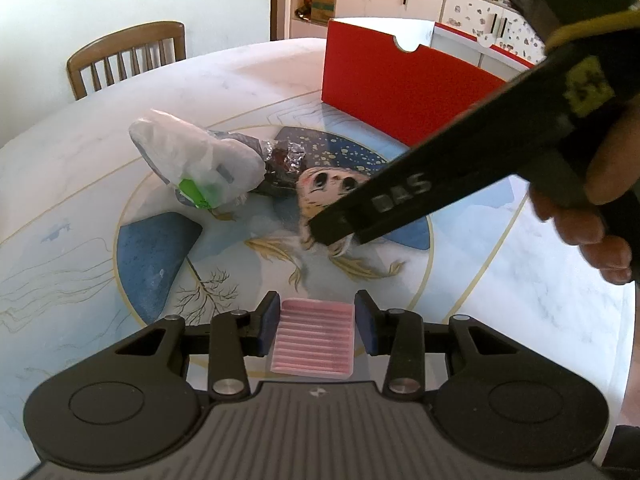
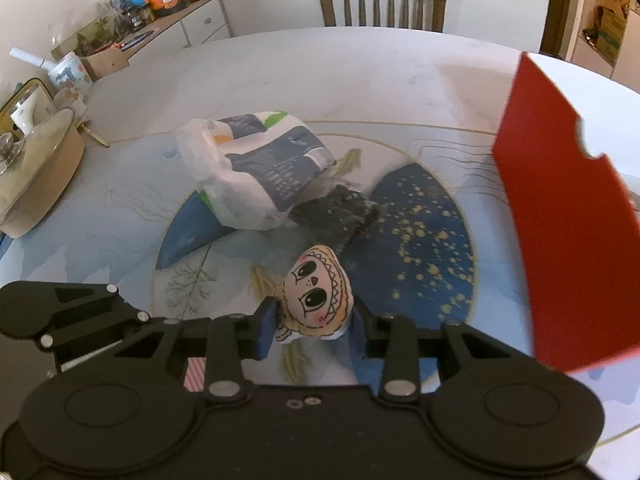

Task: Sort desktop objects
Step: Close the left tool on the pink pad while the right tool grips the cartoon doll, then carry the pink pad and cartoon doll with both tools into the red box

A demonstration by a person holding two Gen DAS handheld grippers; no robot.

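The doll head (image 2: pixel 316 294) sits between the right gripper (image 2: pixel 314 330) fingers, which look closed on it just above the table (image 2: pixel 360 80). The left gripper (image 1: pixel 316 322) is spread around a pink ribbed pad (image 1: pixel 313 344), not yet clamped. Beyond lie a plastic-bagged packet (image 2: pixel 248 168) and dark foil wrapper (image 2: pixel 332 212); the red box (image 2: pixel 568 208) stands far right.

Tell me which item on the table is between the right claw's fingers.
The small doll with big drawn eyes sits between the right claw fingers. The pink ridged pad lies at the left claw, and the plastic-wrapped packet lies farther off.
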